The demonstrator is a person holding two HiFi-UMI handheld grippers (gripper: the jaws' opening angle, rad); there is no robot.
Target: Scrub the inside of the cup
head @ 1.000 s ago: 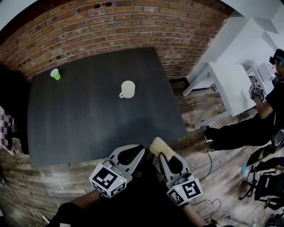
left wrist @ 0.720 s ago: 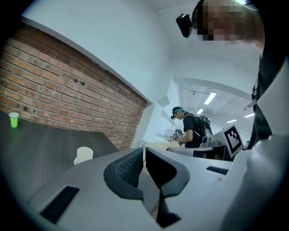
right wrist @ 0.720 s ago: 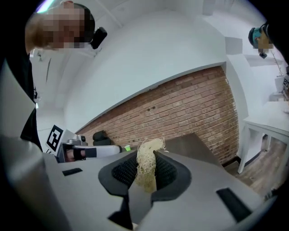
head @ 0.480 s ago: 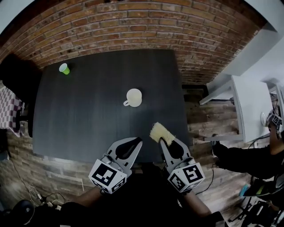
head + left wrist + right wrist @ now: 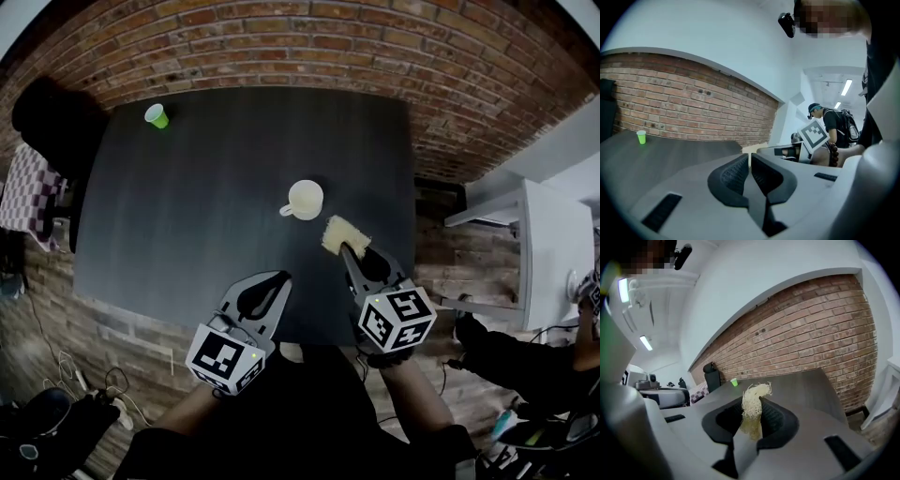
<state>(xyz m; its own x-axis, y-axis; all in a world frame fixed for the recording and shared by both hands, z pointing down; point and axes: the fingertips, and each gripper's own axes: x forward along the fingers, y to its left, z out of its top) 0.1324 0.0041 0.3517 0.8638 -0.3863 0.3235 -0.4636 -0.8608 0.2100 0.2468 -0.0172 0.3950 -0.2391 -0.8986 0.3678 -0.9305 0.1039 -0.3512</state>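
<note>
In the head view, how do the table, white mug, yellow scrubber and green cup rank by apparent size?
1. Table.
2. White mug and yellow scrubber: look alike, not ranked.
3. Green cup, though it stands farthest away.

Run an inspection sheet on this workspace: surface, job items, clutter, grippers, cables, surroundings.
Surface: dark table, holding two cups.
Job's things: cup upright mid-table, handle to the view's left; scrubber held near it, not inside.
Clutter: green cup at the far left corner.
Grippers: left gripper shut, empty; right gripper shut on the scrubber.
Cables: cables on the floor, left of the table.
Surroundings: brick wall; white table at right.
</note>
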